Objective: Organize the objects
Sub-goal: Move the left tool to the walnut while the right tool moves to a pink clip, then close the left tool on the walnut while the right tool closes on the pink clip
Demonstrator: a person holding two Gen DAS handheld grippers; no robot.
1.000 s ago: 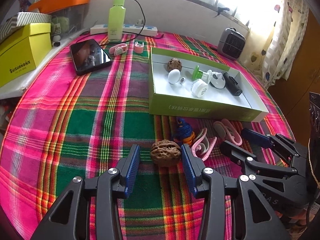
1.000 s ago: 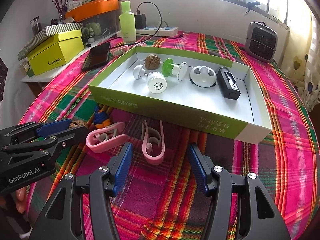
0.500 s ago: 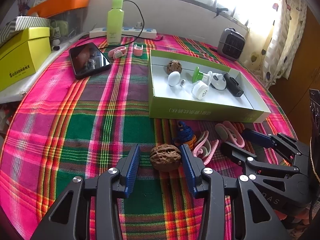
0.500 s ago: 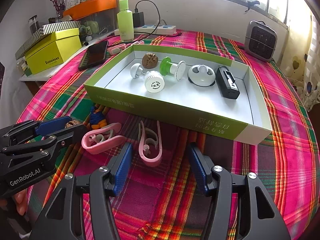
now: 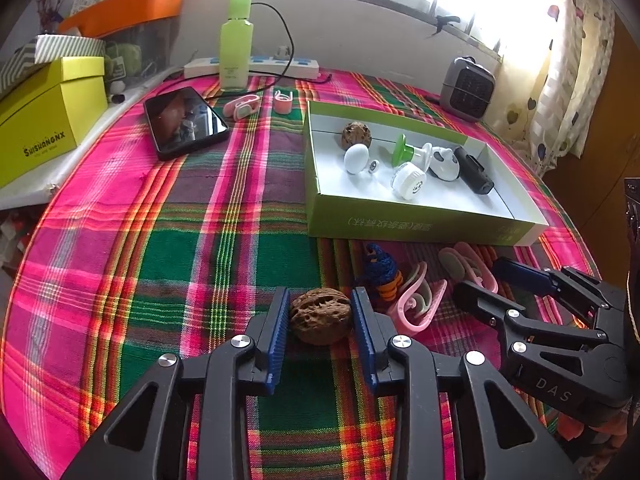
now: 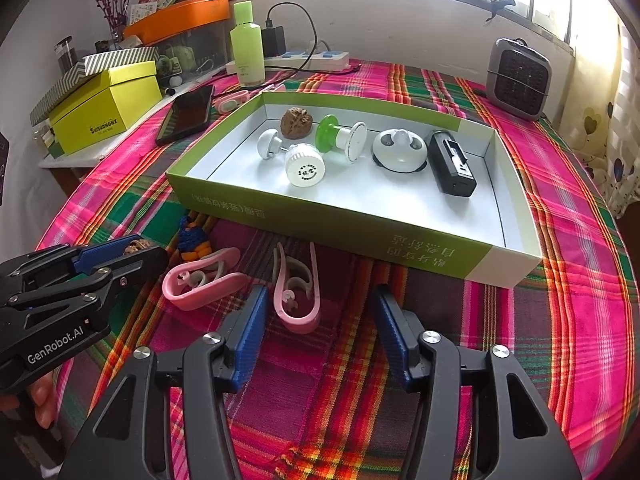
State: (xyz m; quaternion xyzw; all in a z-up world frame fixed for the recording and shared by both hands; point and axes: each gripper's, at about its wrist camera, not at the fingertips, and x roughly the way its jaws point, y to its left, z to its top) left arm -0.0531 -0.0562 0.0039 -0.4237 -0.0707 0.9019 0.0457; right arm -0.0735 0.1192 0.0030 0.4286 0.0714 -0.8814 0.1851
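The walnut (image 5: 320, 315) I am after sits on the plaid tablecloth (image 5: 168, 264), in front of the green box (image 5: 420, 226) and well outside it, and my left gripper (image 5: 321, 320) has its blue pads pressed against both sides of the shell, so I judge the grip made, though the nut does not look lifted yet. My worry is the shape: it is hard, ridged and rounded, and the pads hold it near their tips, so it could squirt forward or roll out as I raise it, then run along the cloth toward the blue-and-orange knitted toy (image 5: 382, 272) just beyond. My right gripper (image 6: 320, 330) hangs with its fingers wide apart and nothing between them, over the cloth just short of a pink clip (image 6: 298, 294); a second pink clip (image 6: 200, 282) lies between the two tools. The box's near wall stands in the path, so the nut must clear it. Inside already lie another walnut (image 6: 296, 121), white knobs, a green spool (image 6: 340, 136) and a black device (image 6: 452, 162), leaving bare floor near the front. A phone (image 5: 182, 122) and a green bottle (image 5: 236, 42) stand well apart.
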